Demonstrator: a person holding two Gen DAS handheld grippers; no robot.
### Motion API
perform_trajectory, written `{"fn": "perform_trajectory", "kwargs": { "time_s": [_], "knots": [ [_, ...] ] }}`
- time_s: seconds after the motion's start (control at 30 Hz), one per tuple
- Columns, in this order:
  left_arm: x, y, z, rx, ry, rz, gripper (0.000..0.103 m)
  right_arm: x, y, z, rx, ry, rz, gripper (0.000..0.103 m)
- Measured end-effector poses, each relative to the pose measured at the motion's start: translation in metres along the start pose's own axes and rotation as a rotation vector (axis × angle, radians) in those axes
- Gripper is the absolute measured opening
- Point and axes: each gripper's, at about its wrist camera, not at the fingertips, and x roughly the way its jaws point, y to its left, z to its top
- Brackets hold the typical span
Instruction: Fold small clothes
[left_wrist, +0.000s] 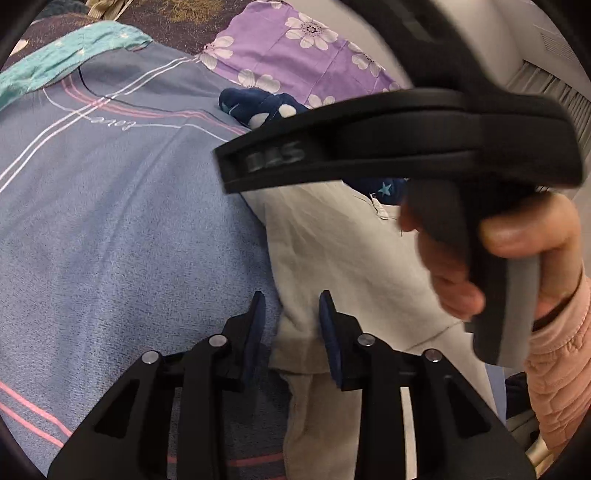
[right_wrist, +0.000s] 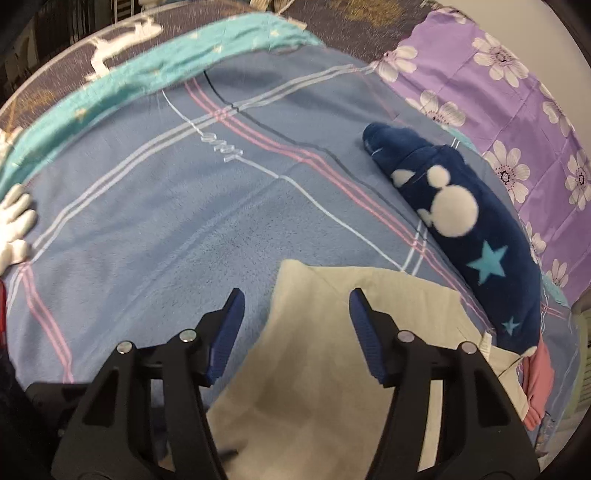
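Our left claw (left_wrist: 291, 314) pinches the cream garment (left_wrist: 332, 251) on the blue blanket (left_wrist: 110, 221), our right claw (right_wrist: 295, 314) apart above it.

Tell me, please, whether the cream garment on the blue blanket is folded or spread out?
Spread, mostly: the cream garment lies flat on the blue blanket, one edge bunched between the left gripper fingers.
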Motion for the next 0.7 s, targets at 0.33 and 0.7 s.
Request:
{"fn": "perform_trajectory", "kwargs": {
  "time_s": [0.33, 0.7],
  "knots": [
    [-0.004, -0.005, -0.002, 0.018, 0.002, 0.105, 0.005, 0.019, -0.037, 0.004, 0.258, -0.051, 0.187, 0.008],
    [-0.004, -0.014, -0.008, 0.079, 0.002, 0.197, 0.013, -0.074, -0.160, -0.190, 0.413, -0.222, 0.145, 0.039]
  ]
}}
